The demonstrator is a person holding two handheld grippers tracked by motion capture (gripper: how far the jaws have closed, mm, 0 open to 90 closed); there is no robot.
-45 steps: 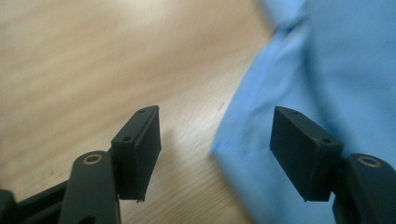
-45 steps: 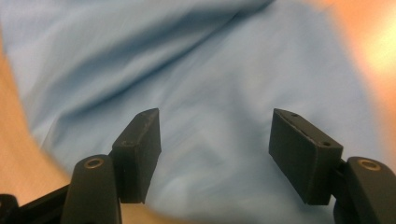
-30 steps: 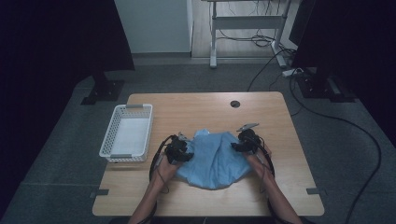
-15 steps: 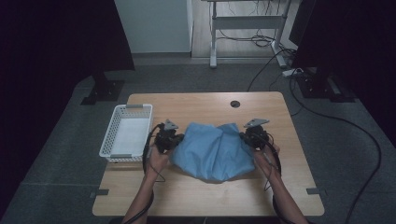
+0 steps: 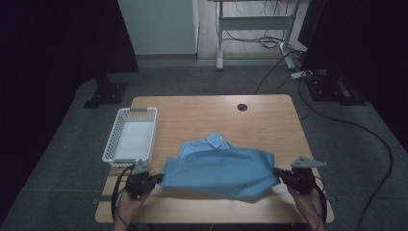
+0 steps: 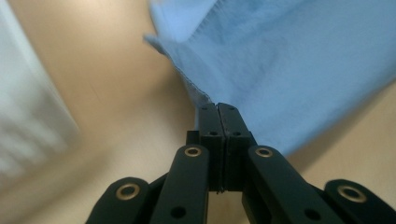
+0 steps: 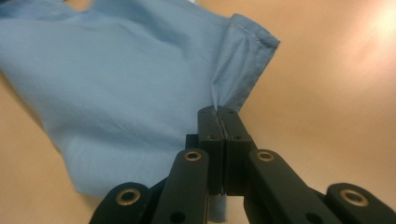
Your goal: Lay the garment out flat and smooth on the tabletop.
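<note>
A light blue shirt (image 5: 219, 166) is stretched wide across the near half of the wooden table (image 5: 202, 110), its collar pointing to the far side. At the shirt's left corner my left gripper (image 5: 157, 179) is shut on the cloth. The left gripper view shows the jaws (image 6: 218, 106) pressed together on the shirt's hemmed edge (image 6: 299, 70). On the other side my right gripper (image 5: 278, 173) is shut on the right corner. In the right gripper view, a pinch of folded fabric (image 7: 126, 79) sits between the closed jaws (image 7: 218, 110). The near edge of the shirt hangs slightly above the table between the two grippers.
A white plastic basket (image 5: 130, 137) stands at the table's left edge, just beyond my left gripper. A round cable hole (image 5: 242, 107) sits near the far edge. Bare wood lies beyond the collar. Cables and a desk frame are on the floor behind.
Both grippers have moved apart and toward the near edge of the table. The shirt, bunched before, is now pulled out wide between them.
</note>
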